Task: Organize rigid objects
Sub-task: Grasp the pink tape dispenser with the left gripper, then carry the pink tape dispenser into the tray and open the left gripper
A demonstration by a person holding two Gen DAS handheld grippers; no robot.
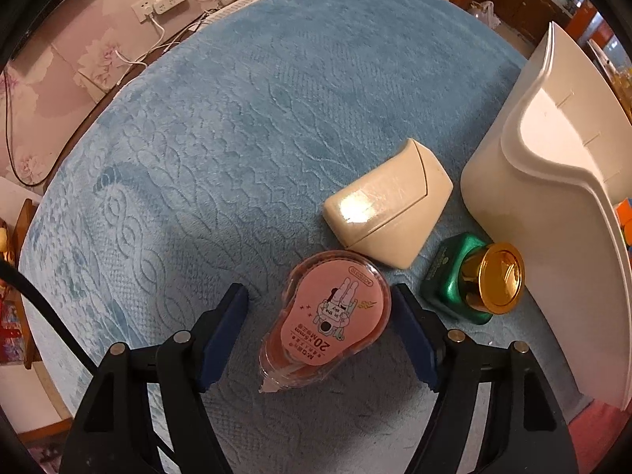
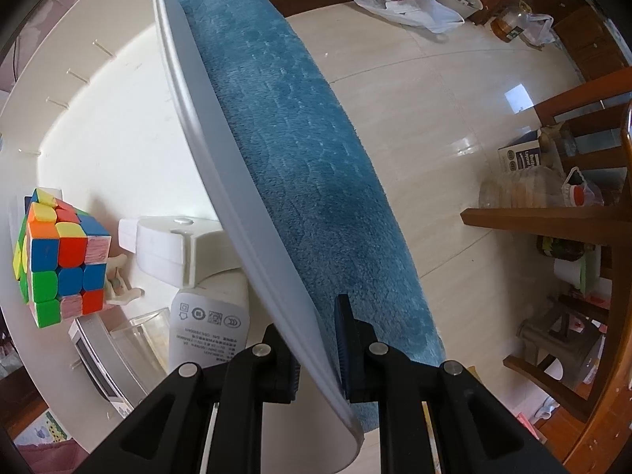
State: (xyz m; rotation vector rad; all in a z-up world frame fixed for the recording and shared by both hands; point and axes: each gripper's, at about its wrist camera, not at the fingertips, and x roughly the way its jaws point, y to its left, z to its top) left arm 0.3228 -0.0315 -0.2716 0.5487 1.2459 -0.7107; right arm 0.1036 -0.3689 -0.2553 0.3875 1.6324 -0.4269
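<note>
Your left gripper stands open around the pink tape dispenser; your right gripper pinches the white bin's rim.

Bright, glare patches, fisheye-warped edges, perhaps slightly soft

The pink correction tape carries the clearest print — "20m x 5mm", the brand "M&G", and "in the sky" on its cartoon figure. Beside the Rubik's cube, a white charger bears certification marks and small print — too fine to read.
</note>
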